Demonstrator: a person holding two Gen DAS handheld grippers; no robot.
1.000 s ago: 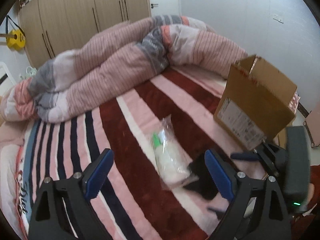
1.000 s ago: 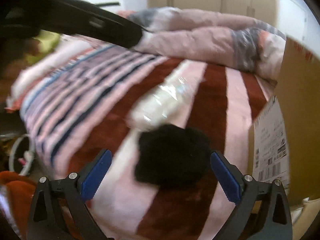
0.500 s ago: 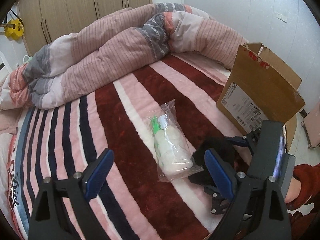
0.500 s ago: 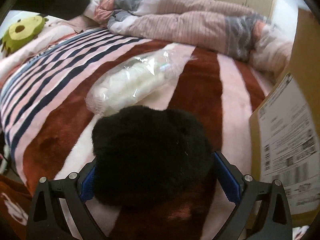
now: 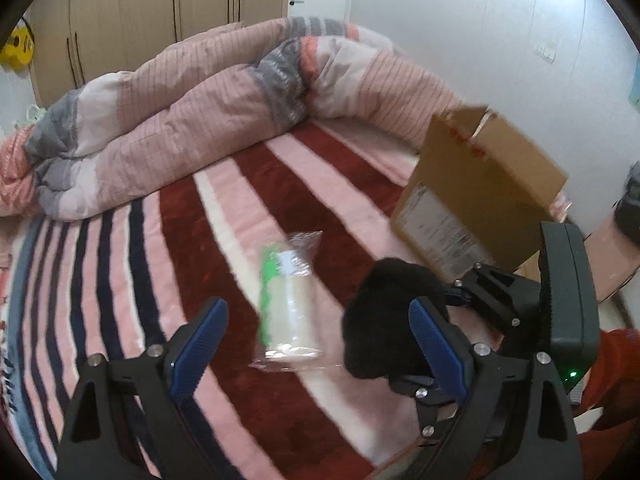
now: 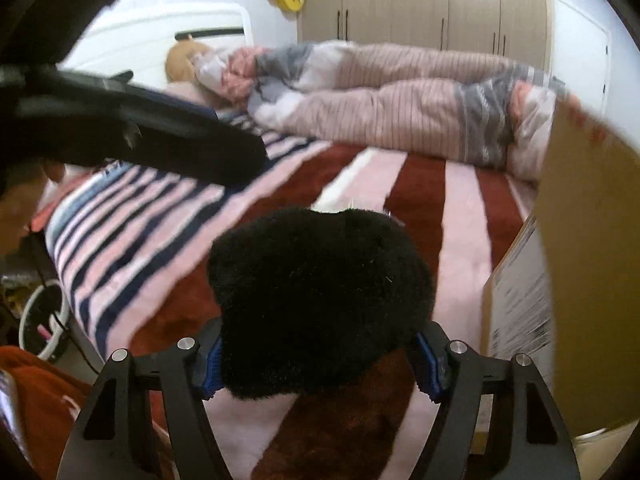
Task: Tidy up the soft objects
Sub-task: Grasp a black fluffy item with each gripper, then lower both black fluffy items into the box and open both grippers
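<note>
My right gripper (image 6: 316, 364) is shut on a black fluffy soft object (image 6: 320, 300) and holds it above the striped bed; the same object (image 5: 388, 320) shows in the left wrist view at right. A white and green soft item in a clear plastic bag (image 5: 288, 304) lies on the blanket ahead of my left gripper (image 5: 320, 344), which is open and empty above it. An open cardboard box (image 5: 480, 196) stands at the right edge of the bed, also in the right wrist view (image 6: 580, 280).
A rolled pink and grey striped duvet (image 5: 208, 116) lies across the far side of the bed. Wooden wardrobes (image 5: 160, 12) stand behind. A plush toy (image 6: 182, 60) sits near the headboard. The bed's edge is at the left of the right wrist view.
My right gripper closed on the black soft object and lifted it off the blanket. My left gripper rose and shifted slightly, staying open.
</note>
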